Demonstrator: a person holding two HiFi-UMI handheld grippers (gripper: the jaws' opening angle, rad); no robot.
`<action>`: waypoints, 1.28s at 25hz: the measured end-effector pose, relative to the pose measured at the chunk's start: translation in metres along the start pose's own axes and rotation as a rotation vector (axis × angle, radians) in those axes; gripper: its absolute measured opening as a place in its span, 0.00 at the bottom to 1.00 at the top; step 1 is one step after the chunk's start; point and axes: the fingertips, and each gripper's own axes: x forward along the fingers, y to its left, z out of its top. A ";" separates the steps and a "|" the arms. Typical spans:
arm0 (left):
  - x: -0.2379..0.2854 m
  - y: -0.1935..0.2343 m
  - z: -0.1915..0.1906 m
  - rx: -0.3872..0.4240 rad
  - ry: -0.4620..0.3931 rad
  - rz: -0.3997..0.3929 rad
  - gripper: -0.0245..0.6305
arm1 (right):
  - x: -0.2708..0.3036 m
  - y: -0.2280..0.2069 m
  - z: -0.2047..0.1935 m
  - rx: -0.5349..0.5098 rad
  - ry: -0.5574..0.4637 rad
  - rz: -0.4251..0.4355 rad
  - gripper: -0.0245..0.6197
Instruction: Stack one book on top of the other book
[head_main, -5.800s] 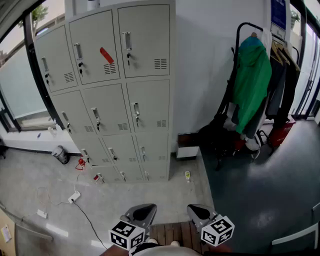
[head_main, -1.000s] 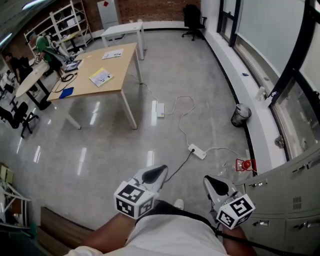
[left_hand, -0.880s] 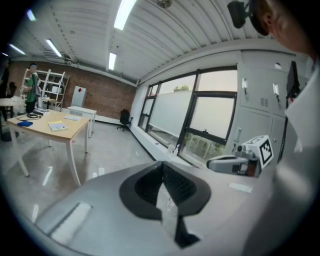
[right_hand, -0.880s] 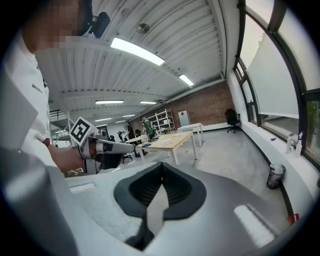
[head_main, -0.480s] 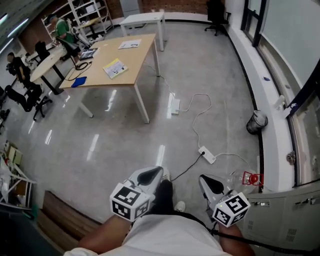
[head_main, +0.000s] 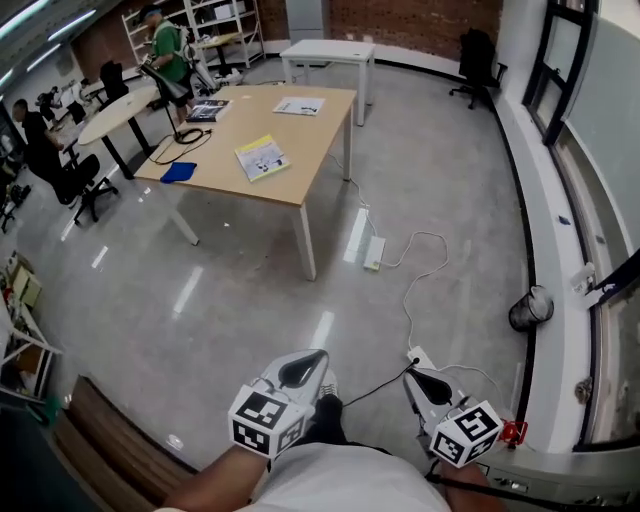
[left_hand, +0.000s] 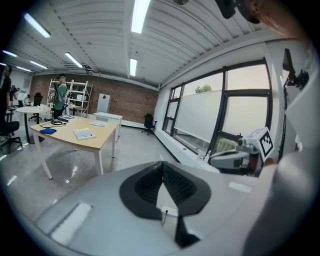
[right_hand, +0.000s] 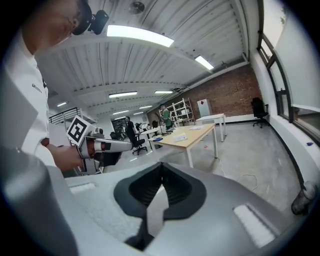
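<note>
A yellow book (head_main: 262, 157) lies on the wooden table (head_main: 300, 140) far ahead, with a white-covered book (head_main: 300, 105) near the table's far end. My left gripper (head_main: 316, 356) and right gripper (head_main: 410, 377) hang low in front of my body over the floor, far from the table, both shut and empty. In the left gripper view the shut jaws (left_hand: 162, 165) point toward the windows, and the table (left_hand: 102, 140) with the yellow book (left_hand: 83, 133) shows at the left. From the right gripper (right_hand: 161, 166) the table (right_hand: 195, 137) and a book (right_hand: 180, 138) appear ahead.
A blue item (head_main: 180, 172) and a dark item (head_main: 208, 110) also lie on the table. A power strip (head_main: 373, 253) and cables cross the floor. A white table (head_main: 328, 50), an office chair (head_main: 474, 52), a bin (head_main: 529, 308) and people at desks (head_main: 40, 150) surround the area.
The view has swung so the wooden table sits nearer the middle and larger. Both grippers stay shut and low in front of my body.
</note>
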 end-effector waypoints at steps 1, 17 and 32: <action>0.008 0.016 0.007 -0.008 -0.006 0.018 0.05 | 0.017 -0.007 0.009 -0.008 0.010 0.011 0.04; 0.076 0.172 0.097 -0.053 -0.075 0.078 0.05 | 0.184 -0.054 0.121 -0.067 0.007 0.091 0.04; 0.130 0.231 0.120 -0.092 -0.049 0.210 0.05 | 0.258 -0.132 0.160 -0.057 -0.008 0.164 0.04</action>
